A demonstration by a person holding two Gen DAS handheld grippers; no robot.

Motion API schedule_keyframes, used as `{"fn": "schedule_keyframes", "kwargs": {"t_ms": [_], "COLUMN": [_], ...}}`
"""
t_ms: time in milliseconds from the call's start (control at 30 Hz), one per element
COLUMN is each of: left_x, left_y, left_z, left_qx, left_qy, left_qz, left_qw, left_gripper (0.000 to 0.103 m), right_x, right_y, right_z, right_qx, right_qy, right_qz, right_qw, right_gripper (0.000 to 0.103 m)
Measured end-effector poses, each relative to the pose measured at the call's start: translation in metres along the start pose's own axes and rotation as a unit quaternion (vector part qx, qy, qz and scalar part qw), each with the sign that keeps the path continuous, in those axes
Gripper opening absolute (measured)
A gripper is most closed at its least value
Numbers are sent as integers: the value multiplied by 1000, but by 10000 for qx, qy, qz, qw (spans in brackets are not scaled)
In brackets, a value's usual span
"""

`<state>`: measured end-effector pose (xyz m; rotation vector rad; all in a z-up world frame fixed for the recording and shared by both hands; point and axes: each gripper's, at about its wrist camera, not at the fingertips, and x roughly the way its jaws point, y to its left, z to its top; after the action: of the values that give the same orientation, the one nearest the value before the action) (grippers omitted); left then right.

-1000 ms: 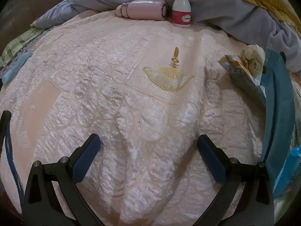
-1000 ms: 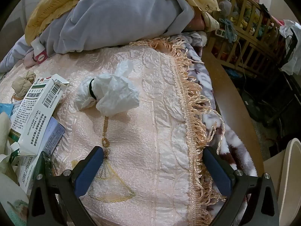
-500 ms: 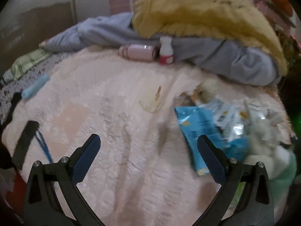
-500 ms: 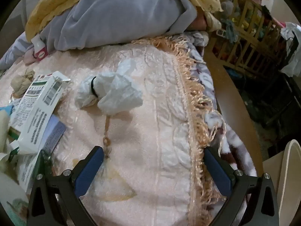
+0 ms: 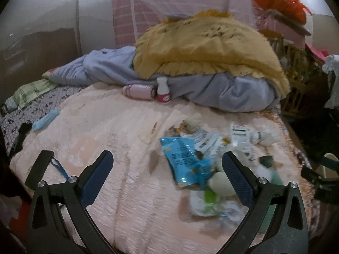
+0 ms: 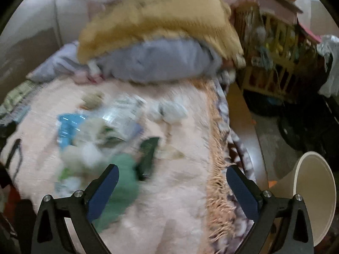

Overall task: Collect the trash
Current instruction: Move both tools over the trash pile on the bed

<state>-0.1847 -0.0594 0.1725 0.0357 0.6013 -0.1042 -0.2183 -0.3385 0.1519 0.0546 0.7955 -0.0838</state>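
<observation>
Trash lies in a heap on the pink bedspread (image 5: 101,131): a blue snack wrapper (image 5: 180,158), white printed cartons (image 5: 239,135), crumpled white tissue (image 5: 264,135) and a green wrapper (image 5: 207,196). The same heap shows blurred in the right wrist view, with the blue wrapper (image 6: 67,127), the tissue (image 6: 171,110) and a dark green packet (image 6: 148,154). My left gripper (image 5: 167,175) is open and empty above the near bed, the heap by its right finger. My right gripper (image 6: 172,188) is open and empty above the bed's right side.
A beige bin (image 6: 311,196) stands on the floor right of the bed. A white bottle (image 5: 163,90) and a pink flask (image 5: 138,91) lie by grey and yellow blankets (image 5: 201,48). A fringed edge (image 6: 216,148) marks the bed's right side. A wooden rack (image 6: 275,48) stands beyond.
Both grippers have pulled back and up from the bed, so the whole trash heap and the bin now show. Both stay open and empty.
</observation>
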Motion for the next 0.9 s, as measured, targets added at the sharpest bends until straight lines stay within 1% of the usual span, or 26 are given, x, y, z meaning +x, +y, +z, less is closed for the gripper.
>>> {"fn": "schedule_keyframes", "kwargs": {"t_ms": [67, 167, 300, 500, 900], "left_x": [-12, -26, -38, -49, -50], "left_y": [-7, -14, -22, -24, -26], "left_z": [2, 4, 2, 0, -1], "left_qx": [18, 40, 85, 13, -208], "left_qy": [-82, -223, -308, -441, -430], "left_qz": [-76, -71, -110, -164, -335], "left_qw": [9999, 9997, 9994, 9989, 9983], "left_gripper": [102, 102, 102, 102, 102], "right_x": [-18, -41, -65, -84, -88], "right_y": [16, 40, 53, 55, 53], "right_z": [0, -2, -3, -2, 0], "right_qx": [-65, -213, -224, -146, -133], "right_qy": [-345, -718, -1147, -1413, -1474], "right_qz": [30, 81, 78, 29, -111], "right_qw": [9994, 9972, 9931, 9898, 9889], "right_gripper": [100, 100, 100, 101, 101]}}
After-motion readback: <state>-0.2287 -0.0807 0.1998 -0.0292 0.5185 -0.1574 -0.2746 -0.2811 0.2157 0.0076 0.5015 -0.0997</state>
